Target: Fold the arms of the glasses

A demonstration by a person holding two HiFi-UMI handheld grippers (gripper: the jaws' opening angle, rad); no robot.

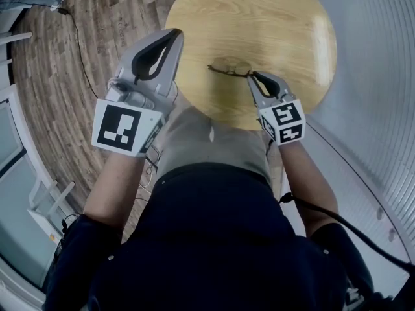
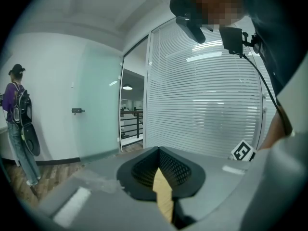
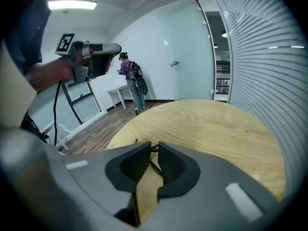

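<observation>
The glasses (image 1: 227, 70) are lying on the round wooden counter (image 1: 272, 24), close to its near edge, thin dark frame flat on the wood. In the head view one arm is reaching out to the left of the lenses, so I am judging that it is not folded yet. The frame is too fine for me to tell how the other arm is lying. My right tool (image 1: 254, 76) is meeting the glasses at their right end. In the right gripper view its jaws are standing narrow, with a dark strand of the frame (image 3: 154, 161) running through the slim gap between them, so it appears to be pinching the glasses there. My left tool (image 1: 176, 35) is hanging well apart from the glasses, raised off the counter's left edge. Its jaws are meeting at the tips and holding nothing, and its own view is looking out at white blinds (image 2: 207, 105) and a wall. I am reading the fold as only starting: one end gripped, both arms left to swing in.
</observation>
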